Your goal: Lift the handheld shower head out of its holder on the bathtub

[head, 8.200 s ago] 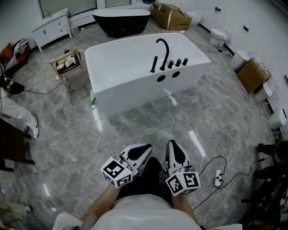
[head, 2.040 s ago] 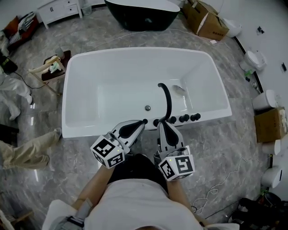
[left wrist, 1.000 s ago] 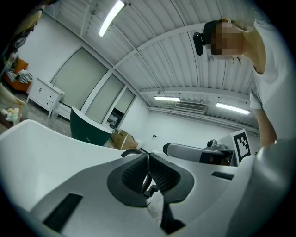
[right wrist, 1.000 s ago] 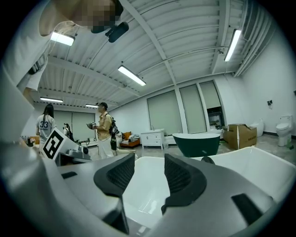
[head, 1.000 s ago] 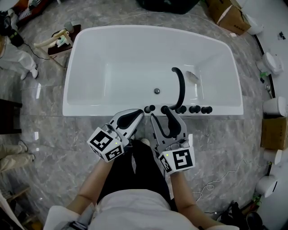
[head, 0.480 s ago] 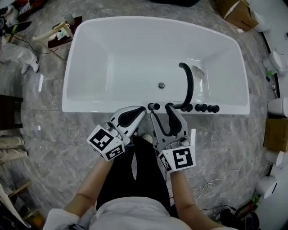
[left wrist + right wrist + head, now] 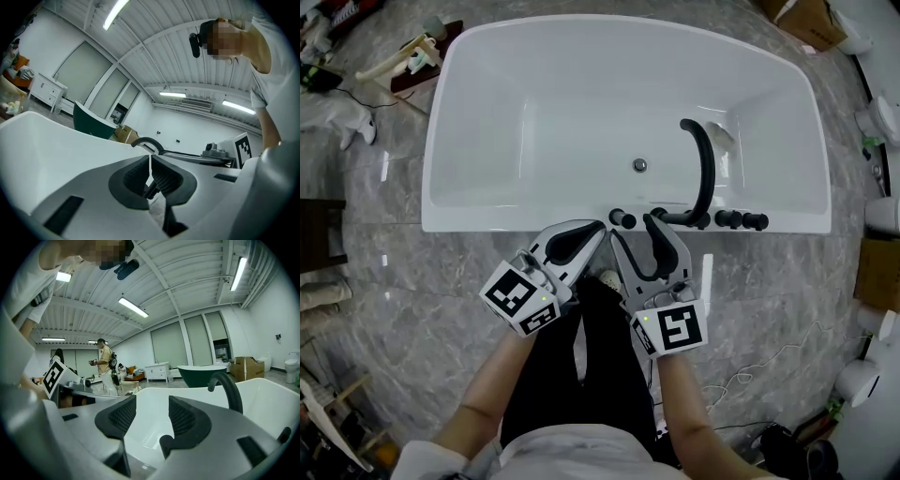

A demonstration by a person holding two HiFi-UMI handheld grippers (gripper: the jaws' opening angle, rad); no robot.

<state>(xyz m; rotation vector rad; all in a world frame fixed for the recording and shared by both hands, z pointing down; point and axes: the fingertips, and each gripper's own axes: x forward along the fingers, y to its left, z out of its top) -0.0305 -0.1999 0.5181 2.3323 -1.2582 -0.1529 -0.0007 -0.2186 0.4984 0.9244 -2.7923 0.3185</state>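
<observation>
The handheld shower head [image 7: 619,218], just ahead of the left claw [image 7: 598,226], was too small to resolve. Its holder was not discernible. The right claw [image 7: 631,228] tip partly hid the spout [image 7: 705,159] base.

Ceiling strip lights [image 7: 133,307] are flooding the room evenly. Glare is streaking the glossy floor [image 7: 412,281] and bathtub [image 7: 478,141]. Both gripper views are bending at their edges.

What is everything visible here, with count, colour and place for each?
Bathtub: one, white, centre.
Shower head: one, black, upright on near rim.
Spout: one, black, curved, right of shower head.
Knobs: three, black, near rim, right of spout.
Cardboard boxes: two, brown, floor, right side.
Second bathtub: one, dark green, far background.
Bystander: one, far background.
Left hand-held gripper: white and black, shut, near rim.
Right hand-held gripper: white and black, open, near rim.
</observation>
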